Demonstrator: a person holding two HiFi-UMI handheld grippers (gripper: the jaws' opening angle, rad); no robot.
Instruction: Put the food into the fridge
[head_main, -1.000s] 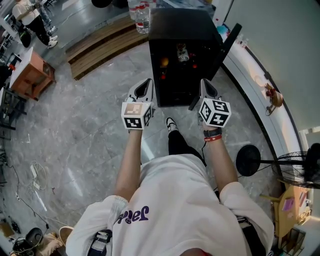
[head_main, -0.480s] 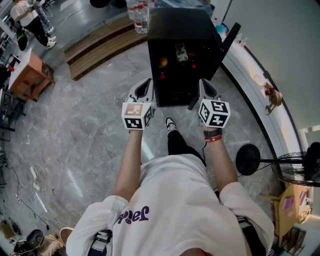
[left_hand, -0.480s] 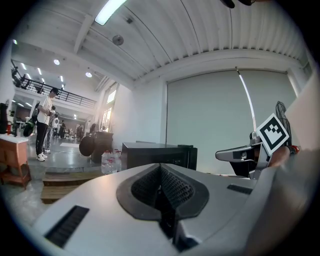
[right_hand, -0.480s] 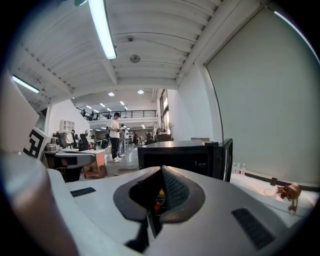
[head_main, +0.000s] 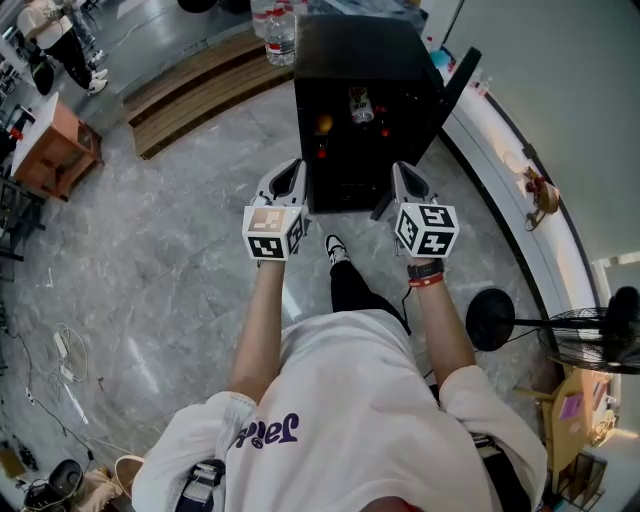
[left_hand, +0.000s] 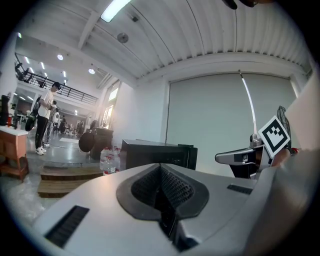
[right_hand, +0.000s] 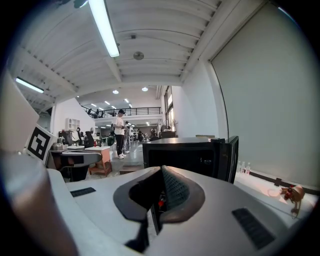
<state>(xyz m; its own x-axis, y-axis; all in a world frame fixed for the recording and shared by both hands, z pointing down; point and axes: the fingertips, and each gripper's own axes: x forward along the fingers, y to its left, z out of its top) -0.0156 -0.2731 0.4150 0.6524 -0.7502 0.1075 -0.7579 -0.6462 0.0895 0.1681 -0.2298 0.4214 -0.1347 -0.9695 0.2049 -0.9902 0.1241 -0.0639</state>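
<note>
Your left gripper (head_main: 289, 172) and right gripper (head_main: 404, 172) are side by side, each with its jaws pressed together on nothing. Just beyond them stands the black fridge (head_main: 350, 40), its door (head_main: 452, 88) swung open on the right. The food (head_main: 324, 124) already sits on the shelves inside.

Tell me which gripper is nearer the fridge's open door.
Right. The right gripper sits close beside the open door, at its near edge; the left gripper is across the opening, by the fridge at its left front corner.
</note>
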